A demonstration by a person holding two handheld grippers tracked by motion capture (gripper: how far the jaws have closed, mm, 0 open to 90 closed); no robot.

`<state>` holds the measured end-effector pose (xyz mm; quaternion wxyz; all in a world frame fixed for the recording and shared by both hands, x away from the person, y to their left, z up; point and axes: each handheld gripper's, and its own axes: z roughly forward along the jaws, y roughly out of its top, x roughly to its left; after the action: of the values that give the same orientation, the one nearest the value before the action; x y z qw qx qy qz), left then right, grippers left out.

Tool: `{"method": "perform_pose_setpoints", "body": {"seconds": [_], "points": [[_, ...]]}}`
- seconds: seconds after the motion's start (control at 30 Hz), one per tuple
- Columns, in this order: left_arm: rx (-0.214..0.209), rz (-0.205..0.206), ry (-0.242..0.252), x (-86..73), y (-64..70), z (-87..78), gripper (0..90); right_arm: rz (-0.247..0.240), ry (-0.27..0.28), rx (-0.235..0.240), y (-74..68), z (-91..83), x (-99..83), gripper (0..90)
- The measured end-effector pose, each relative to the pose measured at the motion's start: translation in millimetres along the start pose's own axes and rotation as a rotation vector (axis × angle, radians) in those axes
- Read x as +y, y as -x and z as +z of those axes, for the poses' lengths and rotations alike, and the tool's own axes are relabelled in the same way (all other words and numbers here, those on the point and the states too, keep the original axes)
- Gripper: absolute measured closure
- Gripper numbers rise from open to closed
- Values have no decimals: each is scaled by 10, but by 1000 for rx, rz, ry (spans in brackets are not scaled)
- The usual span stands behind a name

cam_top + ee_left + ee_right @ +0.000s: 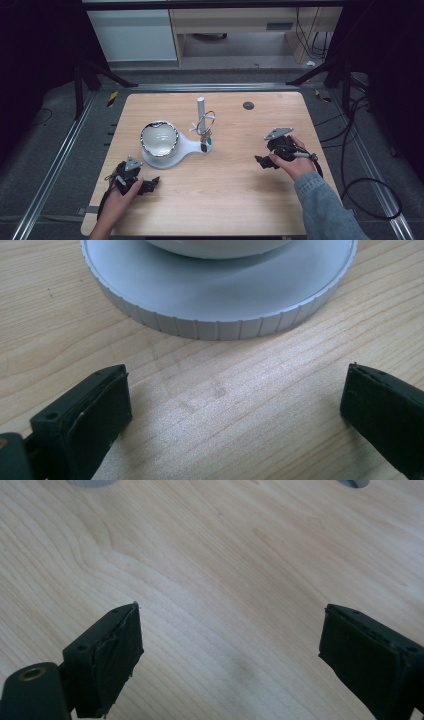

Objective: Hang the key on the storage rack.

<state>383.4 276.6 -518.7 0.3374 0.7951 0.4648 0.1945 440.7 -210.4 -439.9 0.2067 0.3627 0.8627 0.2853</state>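
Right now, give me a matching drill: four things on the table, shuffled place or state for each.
Things:
1. left gripper
2. right gripper
3. bowl
4. metal ring

Places or states:
A. hangs on the white post
B. jaws open, near the white base's ribbed edge
C. sits on the round white base
D. jaws open over bare wood

Pairs: 1-B, 2-D, 3-C, 4-A

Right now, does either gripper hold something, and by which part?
Nothing is held. The left gripper and the right gripper both stand open, with bare wooden table between their jaws.
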Motion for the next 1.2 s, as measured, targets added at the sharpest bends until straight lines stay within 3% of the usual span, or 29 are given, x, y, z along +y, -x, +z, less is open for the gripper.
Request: {"method": "perform_pose_setpoints", "body": {"seconds": [0.27, 0.7, 1.2], "points": [[0, 0, 0, 0, 0, 0, 0, 39, -13, 19, -46, 115, -209, 107], [0, 0, 0, 0, 0, 0, 0, 167, -34, -27, 214, 224, -497, 99], [0, 0, 0, 0, 0, 0, 0, 225, -6, -27, 236, 332, -575, 74]]}}
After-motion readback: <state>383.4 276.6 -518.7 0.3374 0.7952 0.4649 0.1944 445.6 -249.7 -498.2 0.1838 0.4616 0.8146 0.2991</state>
